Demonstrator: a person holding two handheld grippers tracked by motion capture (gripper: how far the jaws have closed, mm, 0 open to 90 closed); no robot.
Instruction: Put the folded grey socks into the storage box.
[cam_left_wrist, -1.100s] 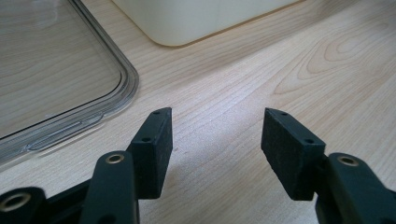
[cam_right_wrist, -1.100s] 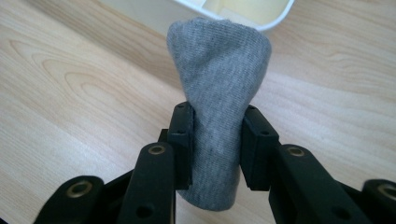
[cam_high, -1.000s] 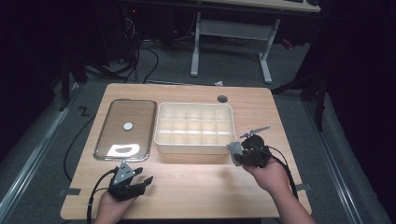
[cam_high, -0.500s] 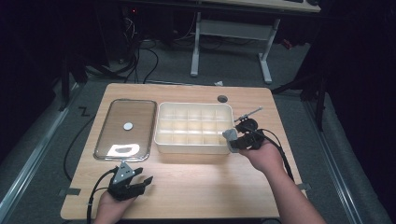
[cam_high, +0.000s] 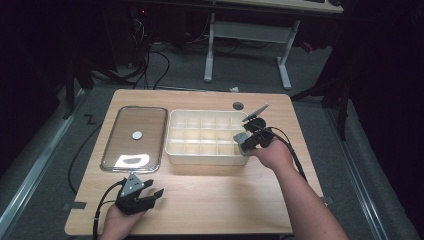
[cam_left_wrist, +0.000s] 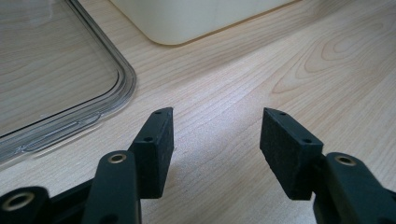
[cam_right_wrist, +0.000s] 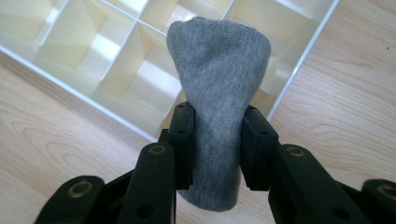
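Grey sock (cam_right_wrist: 215, 98) is pinched in your right claw (cam_right_wrist: 215, 140) above the compartment tray's (cam_high: 200, 156) right corner; your left claw (cam_left_wrist: 215, 140) rests spread, lower left.

One wooden table (cam_high: 210, 200) is carrying one cream organiser box (cam_high: 205, 156), and its compartments are standing in three rows of five, so fifteen. One clear lid (cam_high: 135, 137) is lying beside it. Two grippers are showing, and one grey sock (cam_right_wrist: 217, 88) is showing too.

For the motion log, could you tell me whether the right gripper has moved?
Yes: the right gripper moved forward alongside the tray, carrying the sock.
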